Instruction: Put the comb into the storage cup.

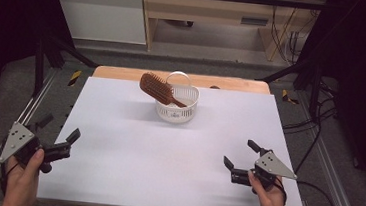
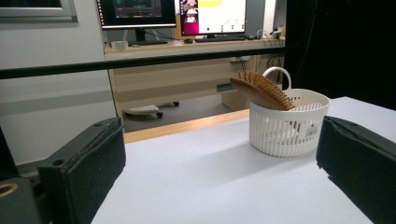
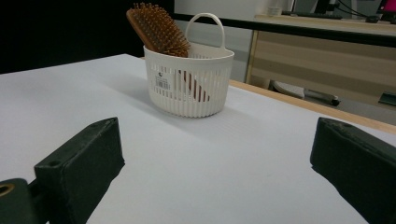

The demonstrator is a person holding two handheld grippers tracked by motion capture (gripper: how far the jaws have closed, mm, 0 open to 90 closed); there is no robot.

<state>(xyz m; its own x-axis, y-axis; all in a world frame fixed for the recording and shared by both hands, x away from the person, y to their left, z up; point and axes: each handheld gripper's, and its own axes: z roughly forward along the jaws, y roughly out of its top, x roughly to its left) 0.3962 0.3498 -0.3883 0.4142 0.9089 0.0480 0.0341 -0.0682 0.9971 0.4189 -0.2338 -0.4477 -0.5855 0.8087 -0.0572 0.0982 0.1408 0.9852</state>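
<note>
Jaws stand wide apart and empty on both the left gripper (image 1: 57,137) and the right gripper (image 1: 239,155), each at a near corner of the white table (image 1: 117,142). Well ahead, the wooden hairbrush (image 1: 155,86) stands tilted in the white slotted basket (image 1: 175,110), handle down inside, bristled head up over the left rim. Bare tabletop lies between.

Each hand carries a black two-jaw gripper — the left gripper (image 1: 58,139) and the right gripper (image 1: 239,155) — topped by a grey three-cornered plate dotted with small dark screw holes. The jaws are blocky black slabs with matte, padded-looking inner faces, a small round hole near each base. A black cable trails from the right gripper — both forearms are bare, no sleeves.
</note>
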